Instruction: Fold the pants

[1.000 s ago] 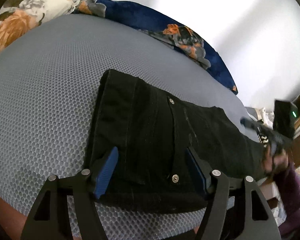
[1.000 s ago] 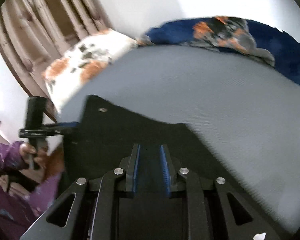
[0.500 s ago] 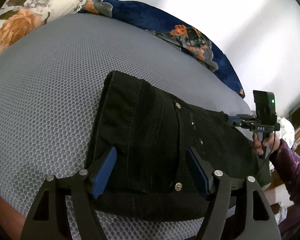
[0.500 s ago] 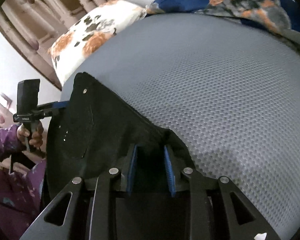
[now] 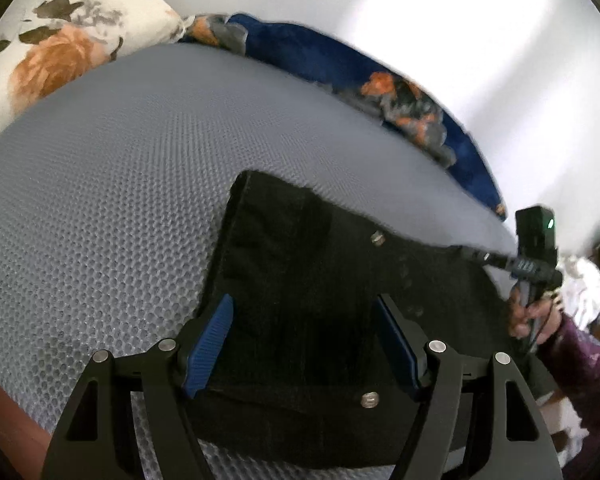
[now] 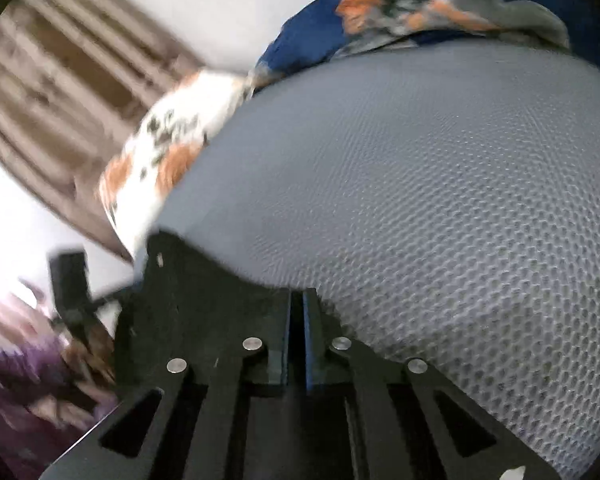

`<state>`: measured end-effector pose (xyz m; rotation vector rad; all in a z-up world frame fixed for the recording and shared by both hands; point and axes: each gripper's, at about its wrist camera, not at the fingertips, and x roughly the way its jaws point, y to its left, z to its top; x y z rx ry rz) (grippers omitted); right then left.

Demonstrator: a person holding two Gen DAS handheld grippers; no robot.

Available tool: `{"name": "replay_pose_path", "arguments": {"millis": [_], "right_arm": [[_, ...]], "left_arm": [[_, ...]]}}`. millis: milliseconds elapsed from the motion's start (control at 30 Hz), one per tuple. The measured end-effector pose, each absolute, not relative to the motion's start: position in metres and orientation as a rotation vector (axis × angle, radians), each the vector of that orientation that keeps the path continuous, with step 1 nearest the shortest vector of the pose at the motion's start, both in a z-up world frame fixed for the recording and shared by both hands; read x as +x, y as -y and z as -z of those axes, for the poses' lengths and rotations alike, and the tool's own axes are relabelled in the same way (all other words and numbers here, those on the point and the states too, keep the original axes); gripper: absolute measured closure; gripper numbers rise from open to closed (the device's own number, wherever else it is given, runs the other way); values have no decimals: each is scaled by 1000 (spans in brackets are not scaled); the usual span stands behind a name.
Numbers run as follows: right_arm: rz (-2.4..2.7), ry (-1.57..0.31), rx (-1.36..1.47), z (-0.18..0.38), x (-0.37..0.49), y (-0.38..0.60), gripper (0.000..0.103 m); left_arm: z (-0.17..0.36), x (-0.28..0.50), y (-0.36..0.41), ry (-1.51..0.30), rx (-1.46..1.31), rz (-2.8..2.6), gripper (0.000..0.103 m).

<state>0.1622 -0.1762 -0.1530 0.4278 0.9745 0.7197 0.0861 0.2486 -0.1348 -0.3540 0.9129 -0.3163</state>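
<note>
Black pants [image 5: 308, 280] lie folded on a grey mesh mattress [image 5: 100, 208], waistband end toward the left. My left gripper [image 5: 304, 332] is open, its blue pads spread wide over the near edge of the pants, holding nothing. My right gripper [image 6: 297, 320] is shut on a fold of the black pants [image 6: 188, 292] at their far right end. It also shows in the left wrist view [image 5: 532, 256], held by a hand in a purple sleeve.
A white floral pillow [image 5: 60, 48] lies at the mattress's far left. A blue floral blanket [image 5: 380, 88] runs along the back by the white wall. Wooden furniture [image 6: 60, 80] stands behind the pillow. The mattress's near edge is just below my left gripper.
My right gripper's jaws have closed tighter on the pants fabric and it has lifted and swung. My left gripper stays open over the pants, tilted slightly up.
</note>
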Motion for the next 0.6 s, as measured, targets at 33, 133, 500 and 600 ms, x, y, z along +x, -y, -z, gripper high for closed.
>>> {"name": "replay_pose_path", "arguments": {"millis": [33,133,500,600], "right_arm": [[-691,-986,459,157,165,182,102],[-633,-1014,492,163,170,192,102],[-822,-890,213,96,123,157,97],[-860,-968,88,110,123,126,99]], "left_arm": [[135,85,-247,-901,-343,313,31],[137,81,-241,-881,-275,310,31],[124,76,-252,-858,-317,294,30],[126,76,-251,-863,-295,292,30]]}}
